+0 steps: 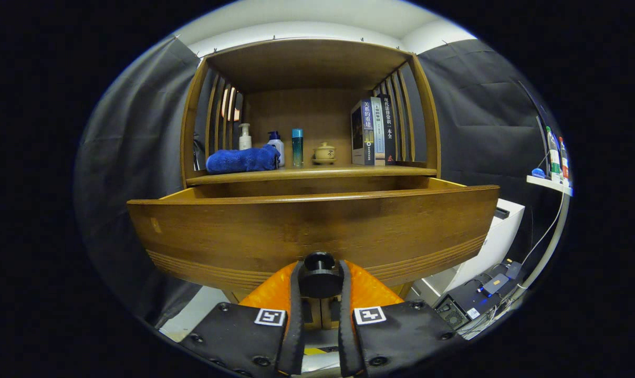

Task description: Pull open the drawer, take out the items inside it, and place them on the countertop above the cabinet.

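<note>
The wooden drawer (312, 231) stands pulled out from the cabinet, and its wide front panel faces me. A black round knob (320, 261) sits low on the middle of that panel. My gripper (320, 278) is shut on the knob, one finger pressing on each side of it. The front panel hides what lies inside the drawer. Above the drawer runs the countertop (349, 171), a wooden shelf inside a slatted frame.
On the countertop lie a rolled blue towel (242, 159), a pump bottle (245, 137), a white bottle (277, 144), a teal bottle (297, 147), a small lidded jar (324, 153) and upright books (372, 131). A white box (498, 236) and black electronics (475, 302) sit right of the cabinet.
</note>
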The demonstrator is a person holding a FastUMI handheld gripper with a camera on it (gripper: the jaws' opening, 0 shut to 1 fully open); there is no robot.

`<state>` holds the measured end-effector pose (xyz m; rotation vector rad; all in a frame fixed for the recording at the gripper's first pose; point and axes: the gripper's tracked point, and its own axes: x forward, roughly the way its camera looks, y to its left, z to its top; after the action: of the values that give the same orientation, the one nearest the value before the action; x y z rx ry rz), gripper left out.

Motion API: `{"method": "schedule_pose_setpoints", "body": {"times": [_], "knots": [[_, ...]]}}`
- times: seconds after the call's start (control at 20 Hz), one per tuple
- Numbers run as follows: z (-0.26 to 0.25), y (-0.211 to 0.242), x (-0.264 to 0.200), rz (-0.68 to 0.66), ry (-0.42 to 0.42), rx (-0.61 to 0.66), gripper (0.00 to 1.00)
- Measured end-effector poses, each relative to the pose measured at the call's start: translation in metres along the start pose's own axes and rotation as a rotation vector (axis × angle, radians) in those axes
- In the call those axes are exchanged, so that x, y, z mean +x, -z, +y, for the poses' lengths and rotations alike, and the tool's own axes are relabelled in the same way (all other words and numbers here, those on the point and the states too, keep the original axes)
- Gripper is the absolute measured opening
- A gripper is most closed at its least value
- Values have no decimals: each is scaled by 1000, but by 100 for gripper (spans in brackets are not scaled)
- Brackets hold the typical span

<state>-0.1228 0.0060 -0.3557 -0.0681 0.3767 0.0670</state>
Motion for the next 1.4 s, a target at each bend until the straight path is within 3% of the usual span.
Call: {"method": "schedule_pose_setpoints", "body": {"times": [0.6,0.7,1.15,1.4], "knots": [[2,12,-32,6,4,-8,34],[1,13,-37,-4,18,9,25],[4,17,-48,8,20,-6,24],[5,13,-52,122,43,71,44]]}}
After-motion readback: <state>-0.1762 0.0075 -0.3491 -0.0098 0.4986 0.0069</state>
